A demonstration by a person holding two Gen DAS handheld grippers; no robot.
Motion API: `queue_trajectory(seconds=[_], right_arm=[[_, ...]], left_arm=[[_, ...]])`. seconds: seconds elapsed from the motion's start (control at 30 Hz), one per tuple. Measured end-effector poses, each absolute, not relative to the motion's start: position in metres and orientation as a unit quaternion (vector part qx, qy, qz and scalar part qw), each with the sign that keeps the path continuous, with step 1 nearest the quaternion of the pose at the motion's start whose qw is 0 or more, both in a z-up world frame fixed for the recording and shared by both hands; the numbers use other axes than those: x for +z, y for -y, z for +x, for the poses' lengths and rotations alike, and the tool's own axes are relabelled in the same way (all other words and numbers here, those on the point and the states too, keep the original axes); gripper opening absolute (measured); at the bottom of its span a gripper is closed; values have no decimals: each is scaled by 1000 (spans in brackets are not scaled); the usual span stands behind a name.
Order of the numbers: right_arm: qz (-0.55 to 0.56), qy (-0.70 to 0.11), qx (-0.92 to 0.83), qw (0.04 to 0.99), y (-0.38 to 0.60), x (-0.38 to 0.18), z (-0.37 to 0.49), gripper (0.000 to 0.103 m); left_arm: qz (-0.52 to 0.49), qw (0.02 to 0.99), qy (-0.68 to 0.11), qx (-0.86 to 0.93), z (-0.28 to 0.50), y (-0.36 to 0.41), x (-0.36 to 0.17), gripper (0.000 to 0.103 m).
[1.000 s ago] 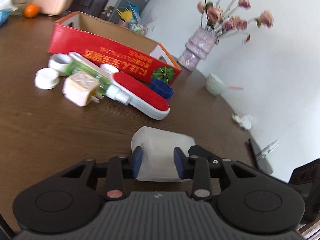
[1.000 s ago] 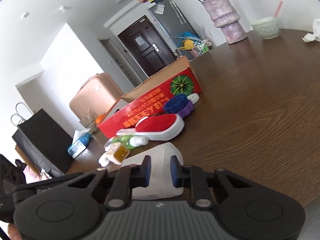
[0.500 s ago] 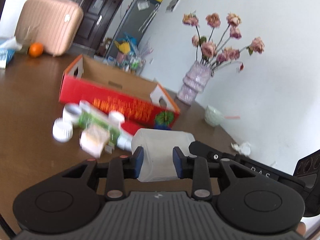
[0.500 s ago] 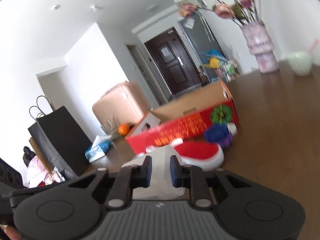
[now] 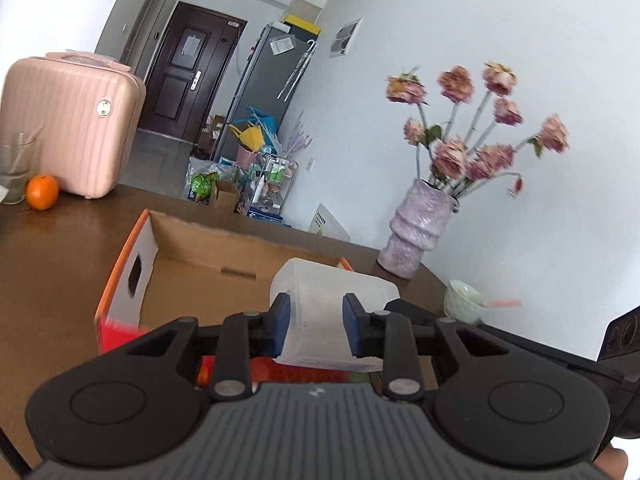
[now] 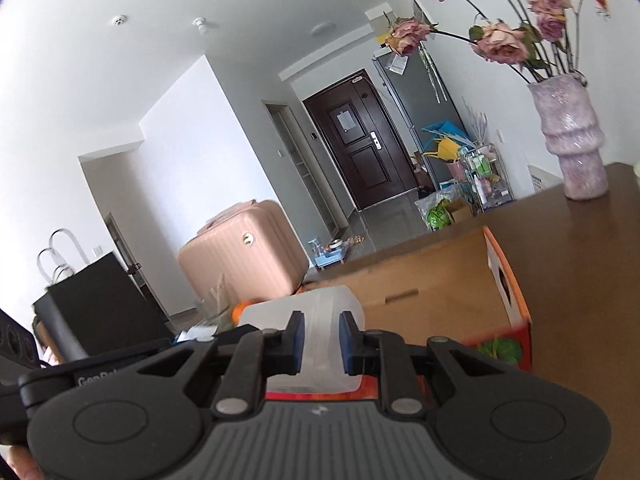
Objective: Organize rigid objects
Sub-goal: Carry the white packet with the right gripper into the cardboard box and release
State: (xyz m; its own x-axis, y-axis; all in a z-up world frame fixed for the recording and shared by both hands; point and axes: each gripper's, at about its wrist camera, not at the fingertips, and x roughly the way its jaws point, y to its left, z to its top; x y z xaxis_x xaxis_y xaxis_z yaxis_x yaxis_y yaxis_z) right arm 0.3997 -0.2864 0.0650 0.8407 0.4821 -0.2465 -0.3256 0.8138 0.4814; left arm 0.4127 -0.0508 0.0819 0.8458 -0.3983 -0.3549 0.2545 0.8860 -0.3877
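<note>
Jug (image 5: 332, 300) up in the air, left tool (image 5: 314, 322) and right tool (image 6: 322, 338) each clamped on it, hanging just over the near wall of the open cardboard box (image 5: 224, 276). Risk now: uneven squeeze could twist that smooth plastic loose, or it clips the wall going in

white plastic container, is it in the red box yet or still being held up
Held up, not in. Both tongs, left and right, clamp the white container above the red box, whose visible cardboard floor shows nothing on it.
</note>
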Motion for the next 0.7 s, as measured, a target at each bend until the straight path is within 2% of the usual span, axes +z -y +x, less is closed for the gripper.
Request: queue_trajectory(seconds=[0.33,0.53,0.7], right_arm=[[237,-246,206,917,290,66,544,18],[248,-321,168,899,289,42,626,18],[241,-371,138,886,278,13,660,18]], left_arm=[[-187,919,-305,-165,560,48,70,29],[-192,893,-376,-152,635,54,36,28],[-165,882,-420,-138,669,63,9,28]])
